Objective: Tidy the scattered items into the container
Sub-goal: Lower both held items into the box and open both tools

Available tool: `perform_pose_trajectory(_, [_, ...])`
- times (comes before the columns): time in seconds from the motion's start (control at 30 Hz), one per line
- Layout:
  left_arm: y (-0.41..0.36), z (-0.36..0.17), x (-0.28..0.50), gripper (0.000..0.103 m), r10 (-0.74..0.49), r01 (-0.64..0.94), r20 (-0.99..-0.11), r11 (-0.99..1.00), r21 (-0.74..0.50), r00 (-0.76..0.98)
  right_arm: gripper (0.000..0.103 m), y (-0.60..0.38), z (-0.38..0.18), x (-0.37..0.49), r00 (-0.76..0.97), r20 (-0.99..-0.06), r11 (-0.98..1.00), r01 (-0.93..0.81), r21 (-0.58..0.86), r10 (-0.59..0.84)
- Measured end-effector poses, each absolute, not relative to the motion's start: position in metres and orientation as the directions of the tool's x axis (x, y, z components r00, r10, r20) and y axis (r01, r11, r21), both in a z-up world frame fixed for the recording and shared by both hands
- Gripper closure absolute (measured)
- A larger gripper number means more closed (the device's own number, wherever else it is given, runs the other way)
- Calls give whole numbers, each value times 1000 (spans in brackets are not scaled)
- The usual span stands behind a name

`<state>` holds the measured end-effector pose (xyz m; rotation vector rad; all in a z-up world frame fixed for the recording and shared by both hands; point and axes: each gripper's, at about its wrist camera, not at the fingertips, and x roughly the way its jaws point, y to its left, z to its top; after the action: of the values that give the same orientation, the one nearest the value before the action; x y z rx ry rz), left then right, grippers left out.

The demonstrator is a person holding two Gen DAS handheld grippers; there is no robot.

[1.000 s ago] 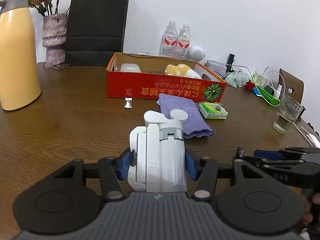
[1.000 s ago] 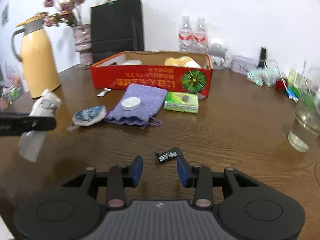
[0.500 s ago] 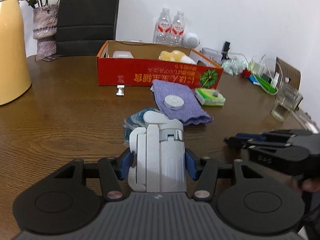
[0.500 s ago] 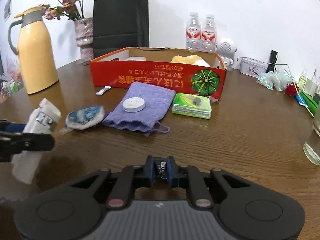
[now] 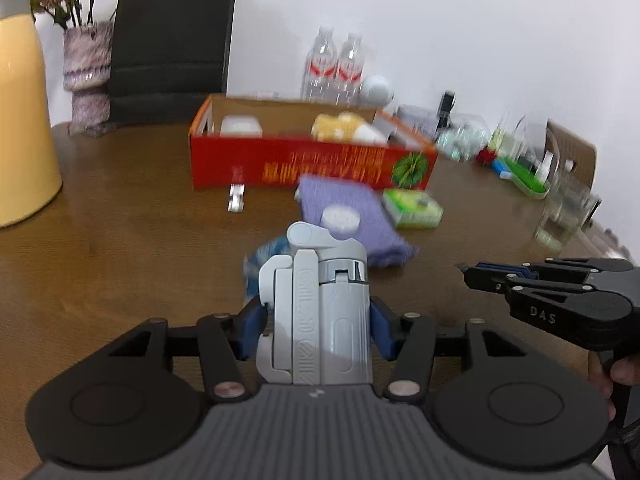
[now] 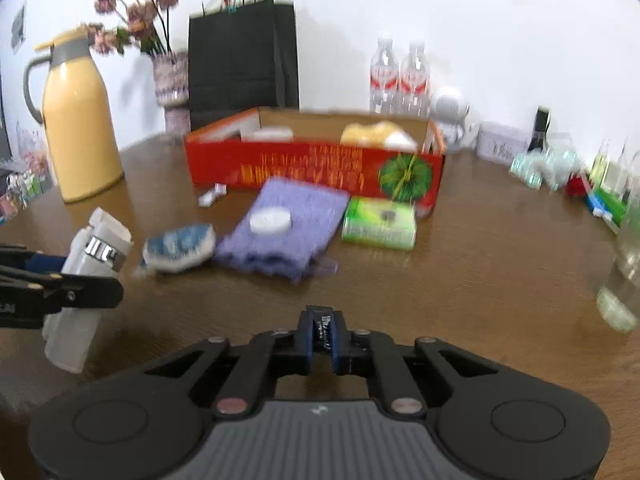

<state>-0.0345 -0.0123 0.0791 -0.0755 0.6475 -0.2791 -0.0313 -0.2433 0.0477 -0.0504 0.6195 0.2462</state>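
The right gripper point(image 6: 321, 340) is closing its blue pads on a small black sachet point(image 6: 323, 330), which stands on edge between them, its long axis running forward toward the red box point(image 6: 312, 166). The left gripper point(image 5: 316, 326) clamps a white folded device point(image 5: 316, 312) by its sides; its long axis points forward and up, the rounded end farthest from the camera.

Only the right wrist view shows the sachet, since in the left view the right gripper point(image 5: 466, 270) appears side-on with its tips pressed together and the packet hidden. The right view also shows the device from the side, tilted, with its lower end close to the wooden table point(image 6: 480, 280); whether it touches cannot be told. The left view shows part of a hand point(image 5: 622, 372) under the right gripper.

Further out lie a blue-and-white pouch point(image 6: 179, 246), a purple cloth point(image 6: 296, 224) with a white disc point(image 6: 270, 220) on it, and a green packet point(image 6: 378, 223) just before the box, whose open top already holds a white and a yellow item. Bare table spreads right of the sachet toward a glass point(image 6: 622, 280) at the edge, while a yellow jug point(image 6: 80, 120) stands far left
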Motion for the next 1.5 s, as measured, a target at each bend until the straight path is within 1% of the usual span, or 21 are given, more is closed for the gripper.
perform_pose_trajectory(0.17, [-11,147,13,48,-386,352,-513,921,-167,767,96,-256,107,-11,832,-485,956,-290,37,271])
perform_pose_trajectory(0.27, [-17,183,84,48,-398,360,-537,915,-181,743,96,-261,157,29,875,-407,959,-282,8,260])
perform_pose_trajectory(0.33, [-25,194,135,48,-373,337,-565,926,-173,736,96,-262,189,68,878,-397,960,-279,32,269])
perform_pose_trajectory(0.4, [-35,191,193,48,-353,305,-619,934,-188,701,96,-257,209,111,862,-428,960,-276,58,273])
perform_pose_trajectory(0.47, [-41,173,247,48,-347,258,-684,937,-234,641,96,-250,213,160,835,-489,962,-269,40,253])
perform_pose_trajectory(0.5, [-45,158,274,48,-339,221,-721,941,-258,604,96,-249,208,188,808,-539,964,-262,34,238])
perform_pose_trajectory(0.57, [-63,131,311,48,-317,173,-782,948,-265,537,96,-251,187,234,731,-638,966,-246,83,241])
perform_pose_trajectory(0.6, [-68,119,321,48,-319,162,-799,948,-275,510,96,-253,171,256,682,-689,966,-234,111,244])
perform_pose_trajectory(0.67, [-84,100,335,48,-335,172,-822,942,-287,460,96,-256,143,284,616,-752,970,-200,138,234])
perform_pose_trajectory(0.83, [-112,68,341,48,-335,186,-857,941,-283,392,94,-260,102,296,575,-803,984,-157,79,156])
perform_pose_trajectory(0.97, [-110,62,348,47,-359,140,-858,933,-331,368,92,-263,91,301,548,-830,989,-143,34,107])
perform_pose_trajectory(1.0, [-105,64,350,47,-370,139,-858,929,-343,355,89,-265,92,300,548,-830,990,-136,33,103])
perform_pose_trajectory(1.03, [-100,68,351,46,-383,133,-859,924,-359,340,79,-267,94,300,551,-828,990,-135,37,105])
perform_pose_trajectory(1.07, [-92,73,352,43,-397,125,-859,918,-377,325,74,-269,97,299,557,-823,991,-129,43,109])
perform_pose_trajectory(1.13, [-79,90,348,32,-406,124,-851,914,-387,334,58,-276,106,295,570,-812,990,-129,64,127])
perform_pose_trajectory(1.17, [-75,98,346,21,-409,131,-843,912,-388,349,55,-279,109,295,573,-808,988,-133,75,138])
perform_pose_trajectory(1.2, [-70,107,343,18,-405,134,-840,914,-383,360,49,-279,113,293,573,-806,987,-134,86,148])
perform_pose_trajectory(1.27, [-64,122,334,18,-383,134,-851,924,-359,358,46,-280,119,291,563,-810,985,-132,110,166])
perform_pose_trajectory(1.33, [-62,133,324,12,-353,140,-863,936,-324,362,38,-280,123,287,550,-815,983,-117,139,181])
perform_pose_trajectory(1.4, [-61,145,308,0,-301,148,-867,953,-264,397,35,-281,129,280,535,-820,979,-102,175,203])
perform_pose_trajectory(1.5, [-58,161,280,0,-257,168,-848,965,-201,463,26,-279,140,265,510,-825,970,-109,219,243])
